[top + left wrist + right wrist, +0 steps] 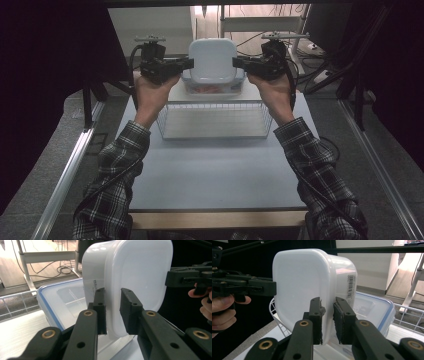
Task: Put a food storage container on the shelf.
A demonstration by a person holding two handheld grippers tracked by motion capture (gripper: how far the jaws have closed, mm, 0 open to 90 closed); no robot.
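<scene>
Dark curtains flank a pale counter (215, 170); desk legs and loose cables lie on the floor beyond its far edge. Landmark: wire basket (215, 120), set at mid-counter toward the far side.

Just past the basket sits a clear box with a blue-trimmed lid (212, 87); something reddish shows through its wall, too blurred to name. Above that box, lifted clear, hangs a white tub (212, 61), turned so its broad flat face looks up toward the high camera.

Left tongs (188, 63) grip the tub's left rim; right tongs (237, 62) grip the right rim; each pair narrowed onto the thin flange, pads on either side of it. Hands (152, 92) in plaid sleeves come up past the basket's two ends.

Handling, as judged: tub looks like thin moulded plastic, light, probably empty; smooth and glossy, so likely slippery; the wall may flex under a hard pinch. The rim is the sensible hold, being the stiffest part; two opposite grips should keep it from swinging; a single grip would likely let it pivot.

Views compared: left gripper view has the rim (112, 302) running between its pads, with small print on the tub's side and the lidded box low behind; right gripper view alone gives a barcode label (350, 287) on the tub's side, plus the basket's wire at lower left; high view alone gives the whole layout and the tub's height over the box.
</scene>
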